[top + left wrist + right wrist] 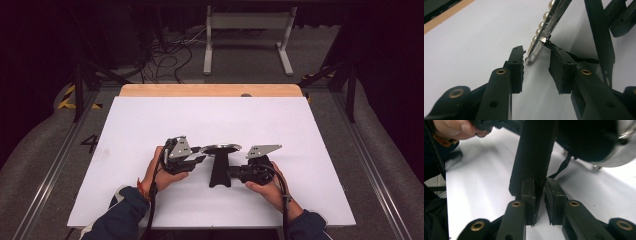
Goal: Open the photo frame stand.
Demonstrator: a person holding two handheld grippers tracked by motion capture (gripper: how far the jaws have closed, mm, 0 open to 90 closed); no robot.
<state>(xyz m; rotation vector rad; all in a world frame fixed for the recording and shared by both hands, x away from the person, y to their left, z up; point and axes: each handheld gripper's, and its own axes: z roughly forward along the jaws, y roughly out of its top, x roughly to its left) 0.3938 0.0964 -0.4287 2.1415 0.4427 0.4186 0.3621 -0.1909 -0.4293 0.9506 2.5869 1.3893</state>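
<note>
table (pixel 150 125), white sheet over a wooden top, a strip of wood bare at the far edge. bears all items below.

stand (pixel 219 167), black, flat upright with a foot, set near the middle of the table toward the person's side. carries the disc on top. in the right gripper view its upright (pixel 534 152) rises straight between the jaws.

disc (pixel 220 148), round, silvery rim, dark underside, seated level on the stand's top. in the left gripper view its edge (pixel 549 27) runs slantwise, with a row of pearl beads (pixel 541 23) behind the rim and a small clasp at the low end.

right gripper (pixel 539 192), held level from the right, jaws clamped on the stand's upright low down. judged role: to steady the stand.

left gripper (pixel 536 63), held level from the left, jaws apart with the disc's rim end between them; neither pad seems to press on it, though the right-hand pad sits just beside the metal.

black thread (pixel 584 60), thin, trailing from the rim near that pad.

handling note, as judgement: keep the right grip firm and low so the stand does not tip; bring the left jaws square to the rim before closing, taking metal only, clear of beads and thread. close slowly; a skewed bite could slide off the thin edge or drag the disc from its seat.
</note>
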